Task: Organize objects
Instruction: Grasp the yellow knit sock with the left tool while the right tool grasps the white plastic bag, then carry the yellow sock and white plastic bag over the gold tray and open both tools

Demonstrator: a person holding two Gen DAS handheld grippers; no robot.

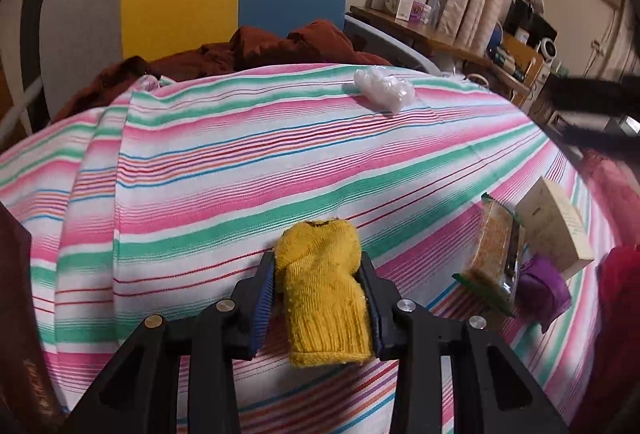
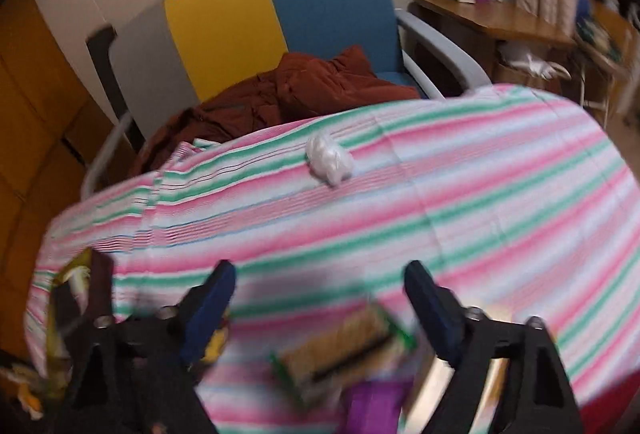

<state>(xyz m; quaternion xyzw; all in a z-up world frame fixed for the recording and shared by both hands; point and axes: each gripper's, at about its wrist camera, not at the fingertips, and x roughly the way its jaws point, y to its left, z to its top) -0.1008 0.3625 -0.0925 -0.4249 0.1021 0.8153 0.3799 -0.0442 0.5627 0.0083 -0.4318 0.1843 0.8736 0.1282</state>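
On the striped bedsheet (image 1: 248, 170), the left gripper (image 1: 318, 270) has its blue pads pressed against both sides of a yellow sock (image 1: 324, 294), gripping it just above the cloth. Over a green-edged snack packet (image 2: 340, 350) and a purple pouch (image 2: 372, 406), the right gripper (image 2: 320, 282) hangs with its fingers spread wide and empty, while a crumpled clear plastic bag (image 1: 384, 88) lies well apart near the far edge.

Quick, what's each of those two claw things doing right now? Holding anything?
Left gripper: closed on a yellow sock.
Right gripper: open, holding nothing, above a snack packet on the striped cloth.
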